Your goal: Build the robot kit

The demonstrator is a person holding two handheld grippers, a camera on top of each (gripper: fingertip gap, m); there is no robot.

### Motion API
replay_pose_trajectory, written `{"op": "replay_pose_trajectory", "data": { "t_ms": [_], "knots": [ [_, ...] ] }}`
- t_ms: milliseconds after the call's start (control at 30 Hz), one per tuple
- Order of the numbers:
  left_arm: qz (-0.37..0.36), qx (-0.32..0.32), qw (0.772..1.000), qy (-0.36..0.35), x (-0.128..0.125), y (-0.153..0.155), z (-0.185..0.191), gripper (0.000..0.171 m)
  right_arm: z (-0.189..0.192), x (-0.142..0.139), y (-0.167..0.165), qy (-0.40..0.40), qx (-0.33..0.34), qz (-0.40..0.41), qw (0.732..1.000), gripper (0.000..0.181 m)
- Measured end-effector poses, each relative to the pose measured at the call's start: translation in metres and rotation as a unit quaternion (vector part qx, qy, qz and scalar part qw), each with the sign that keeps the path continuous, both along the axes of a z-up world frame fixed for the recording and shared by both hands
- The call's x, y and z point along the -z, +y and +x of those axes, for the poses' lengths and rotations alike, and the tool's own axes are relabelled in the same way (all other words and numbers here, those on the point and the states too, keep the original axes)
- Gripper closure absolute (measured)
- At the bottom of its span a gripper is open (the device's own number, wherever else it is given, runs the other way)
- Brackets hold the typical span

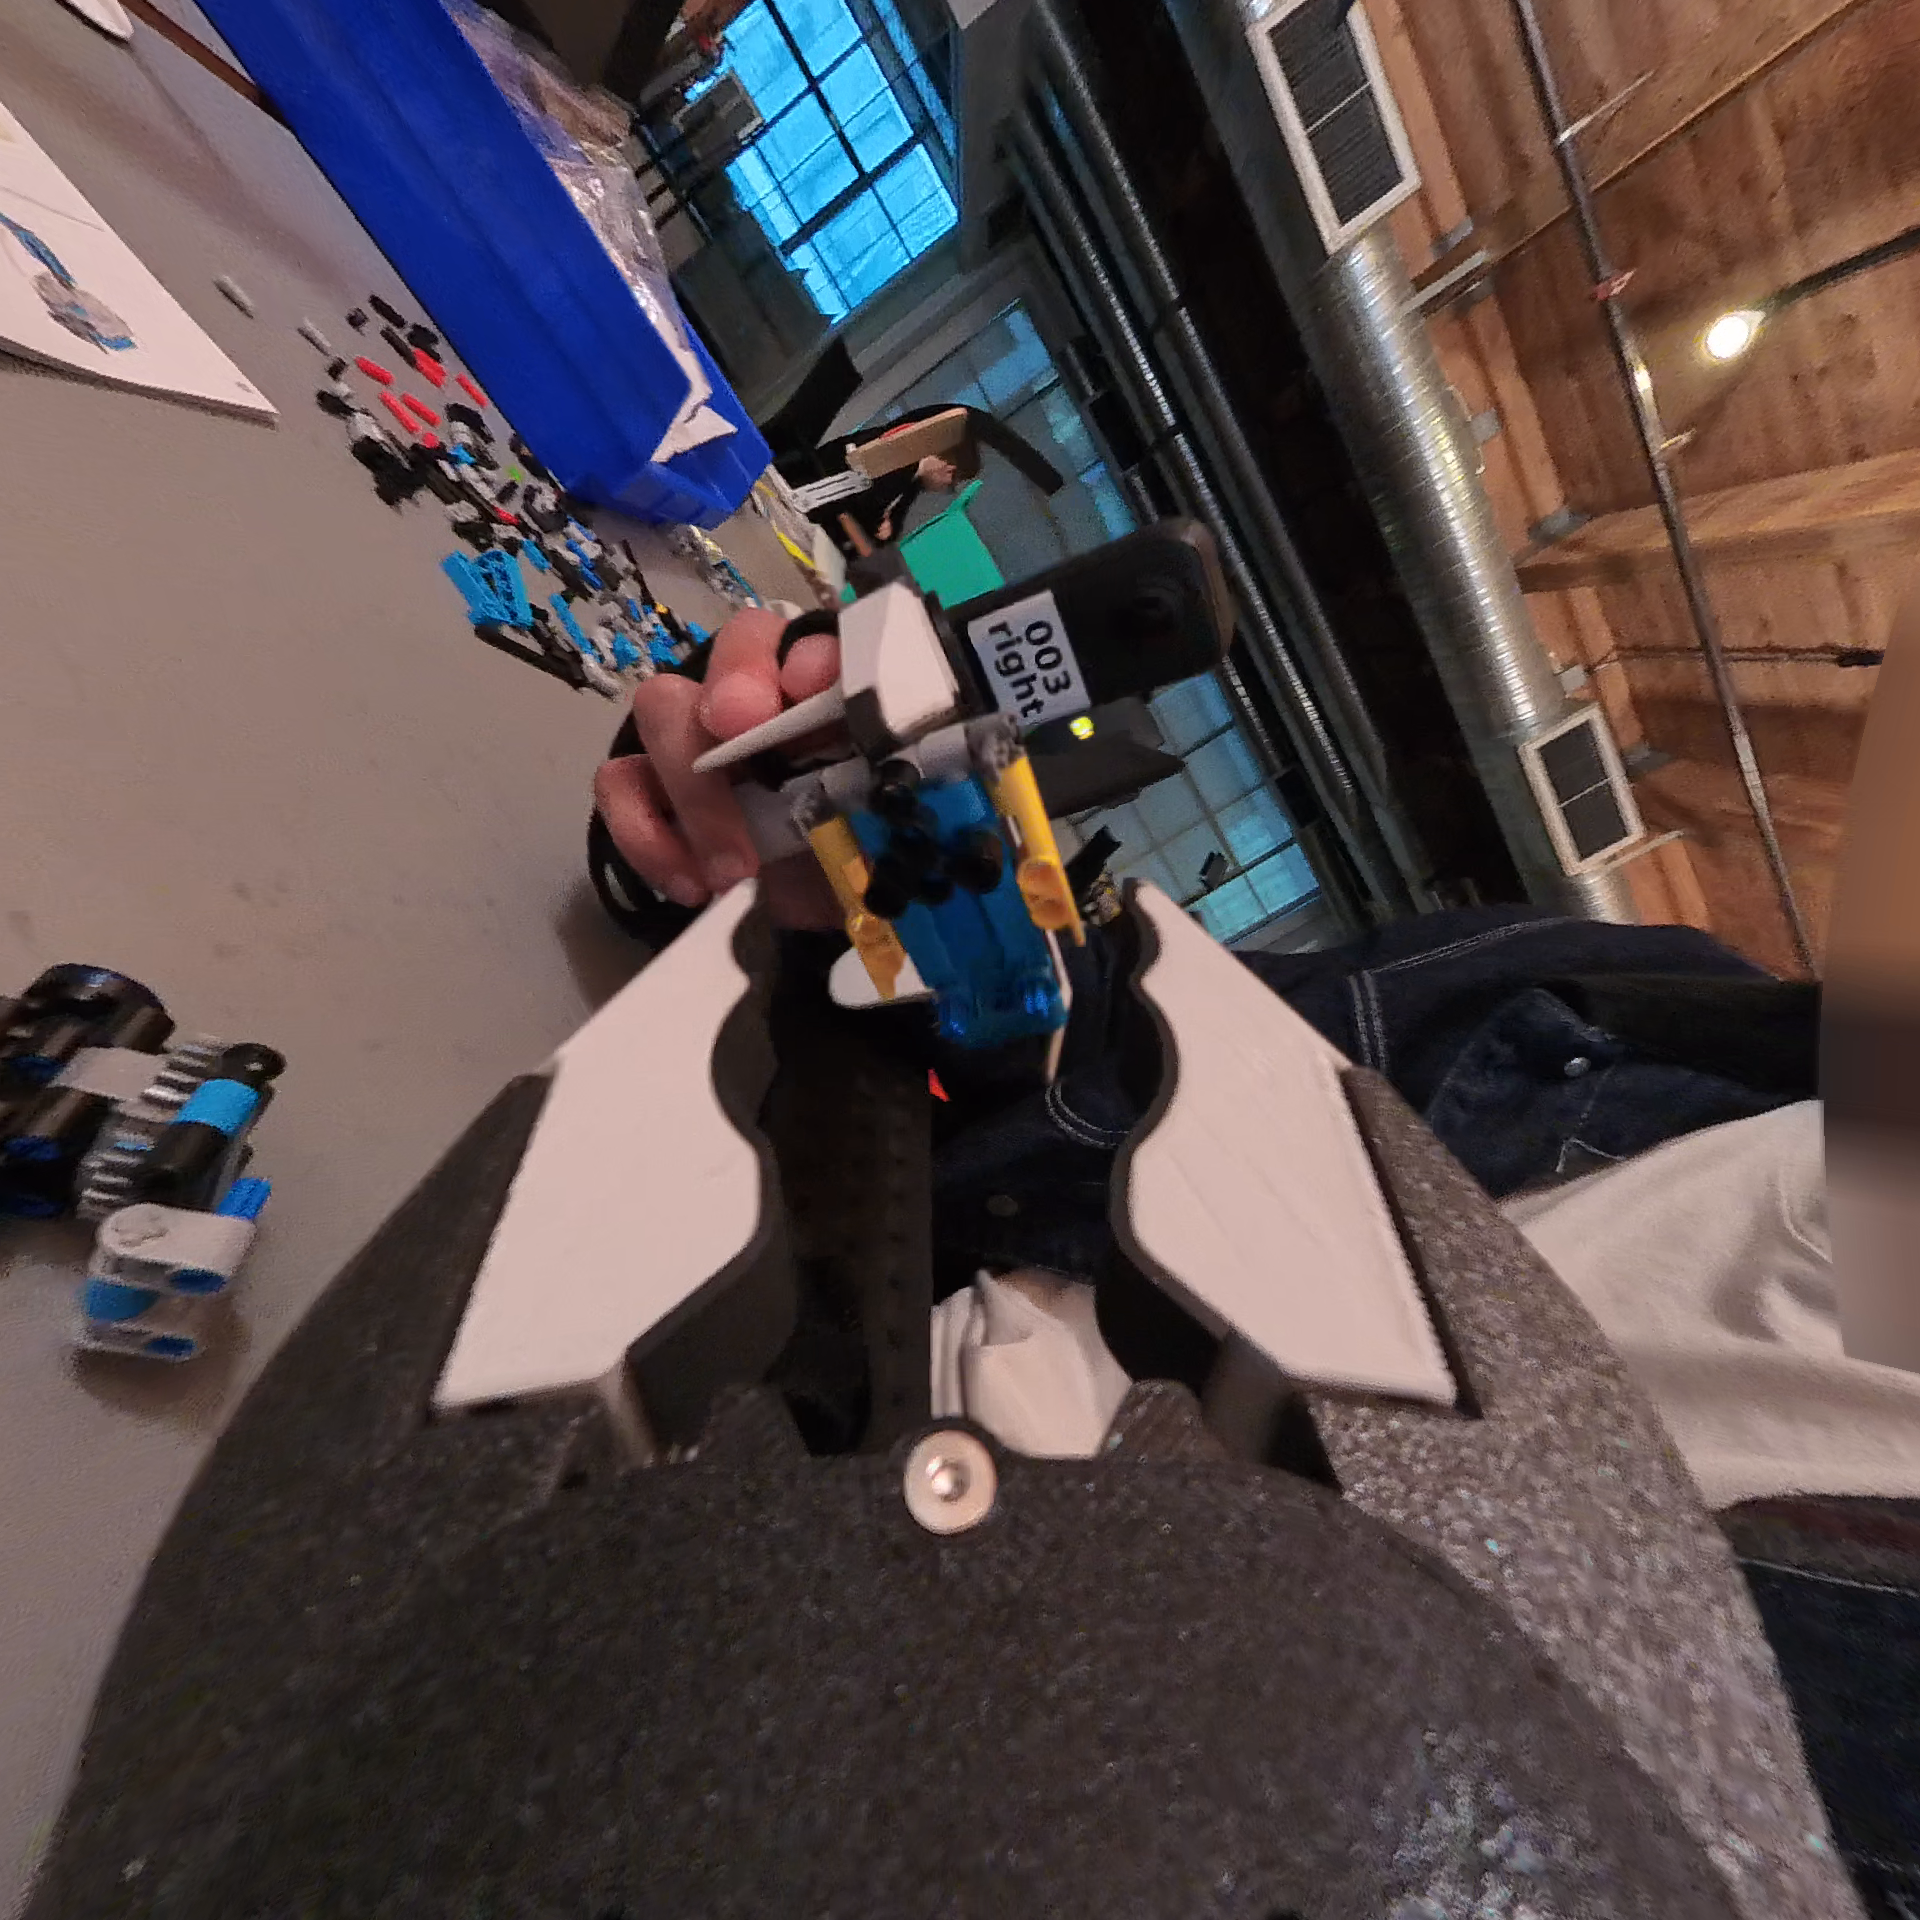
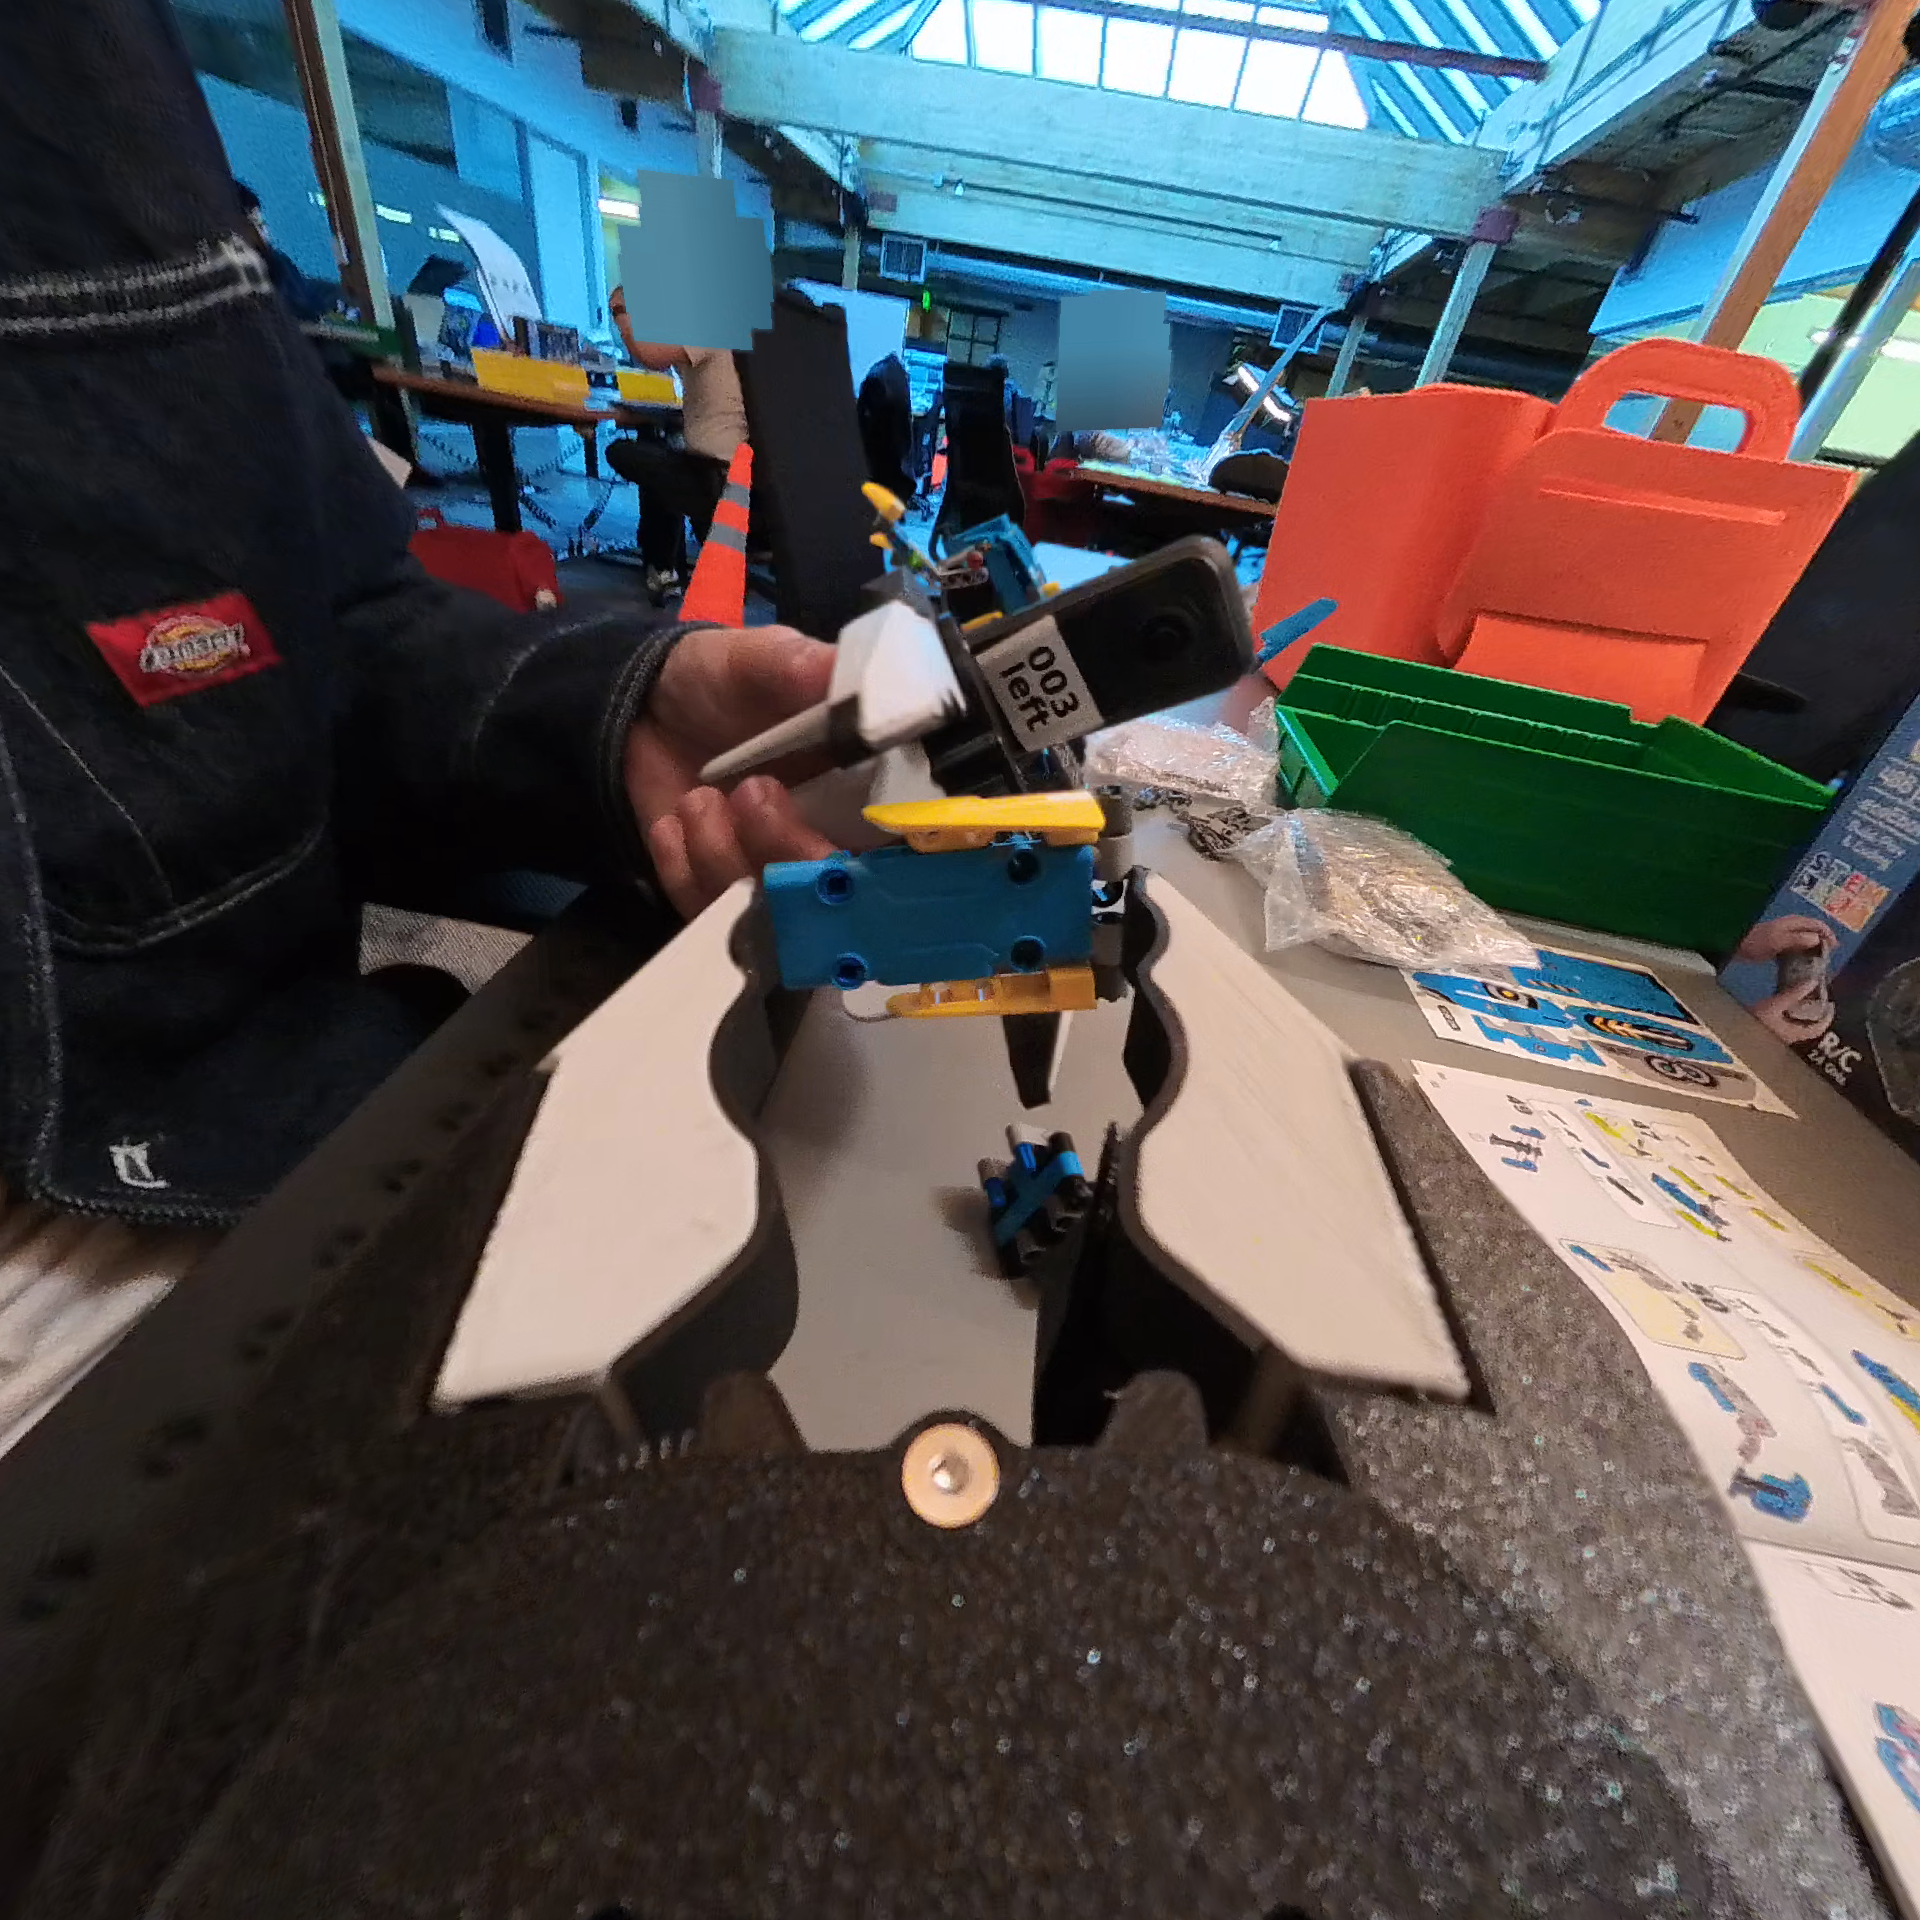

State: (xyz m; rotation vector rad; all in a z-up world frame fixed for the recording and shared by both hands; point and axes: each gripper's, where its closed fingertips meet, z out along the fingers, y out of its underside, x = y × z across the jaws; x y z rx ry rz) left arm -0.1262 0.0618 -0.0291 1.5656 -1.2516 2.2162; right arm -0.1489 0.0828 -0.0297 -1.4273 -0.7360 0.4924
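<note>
A blue and yellow brick assembly (image 2: 925, 914) with black pins hangs in the air above the table. My right gripper (image 2: 945, 894) is shut on it, with one white finger at each of its long ends. In the left wrist view the assembly (image 1: 966, 904) lies between the white fingers of my left gripper (image 1: 943, 894), which is open and has a gap on both sides. The two grippers face each other closely. A person's hand (image 1: 707, 769) holds the right gripper, and another hand (image 2: 727, 748) holds the left one.
Loose small bricks (image 1: 499, 520), a blue bin (image 1: 499, 239), a geared black-and-blue subassembly (image 1: 135, 1143) and a booklet (image 1: 83, 301) lie on the grey table (image 1: 260, 727). The right wrist view shows a green bin (image 2: 1507, 769), an orange case (image 2: 1558, 520), a plastic bag (image 2: 1351, 883), instruction sheets (image 2: 1714, 1299) and a small blue-black piece (image 2: 1029, 1195). Less than 4 cm separates the two grippers' tips.
</note>
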Motion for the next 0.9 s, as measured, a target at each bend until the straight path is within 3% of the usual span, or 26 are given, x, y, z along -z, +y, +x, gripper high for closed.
{"op": "replay_pose_trajectory", "data": {
  "t_ms": [67, 200, 267, 300, 400, 500, 567, 633, 667, 767, 900],
  "knots": [
    [-0.023, 0.005, 1.000, -0.005, -0.002, 0.000, -0.001, 0.126, -0.002, 0.002, 0.000, -0.013, 0.005, 0.004, 1.000, 0.114],
    [-0.025, 0.001, 1.000, 0.008, 0.004, 0.000, 0.001, 0.128, -0.001, 0.005, -0.002, 0.004, -0.006, -0.019, 1.000, 0.114],
    [0.021, -0.016, 1.000, 0.011, 0.012, 0.004, 0.003, 0.128, 0.003, 0.000, -0.004, 0.078, -0.035, -0.068, 0.994, 0.105],
    [0.052, -0.028, 0.998, 0.009, 0.016, 0.006, 0.004, 0.128, 0.010, -0.003, -0.001, 0.125, -0.037, -0.103, 0.986, 0.097],
    [0.155, -0.066, 0.986, -0.006, 0.024, 0.014, 0.006, 0.128, 0.027, -0.014, 0.004, 0.275, -0.064, -0.182, 0.942, 0.098],
    [0.232, -0.075, 0.970, -0.022, 0.026, 0.011, 0.008, 0.128, 0.021, 0.001, 0.008, 0.318, -0.090, -0.261, 0.907, 0.118],
    [0.254, -0.074, 0.964, -0.028, 0.027, 0.007, 0.008, 0.129, 0.023, -0.004, 0.008, 0.368, -0.116, -0.273, 0.881, 0.124],
    [0.255, -0.070, 0.964, -0.031, 0.025, 0.004, 0.008, 0.129, 0.026, -0.003, 0.009, 0.383, -0.123, -0.279, 0.872, 0.133],
    [0.260, -0.070, 0.963, -0.027, 0.027, 0.003, 0.009, 0.129, 0.027, 0.003, 0.011, 0.381, -0.111, -0.288, 0.871, 0.126],
    [0.291, -0.077, 0.953, -0.013, 0.036, 0.006, 0.011, 0.129, 0.027, 0.006, 0.012, 0.368, -0.102, -0.291, 0.877, 0.117],
    [0.316, -0.077, 0.946, -0.001, 0.042, 0.006, 0.012, 0.129, 0.018, 0.016, 0.009, 0.315, -0.098, -0.298, 0.896, 0.129]
  ]
}}
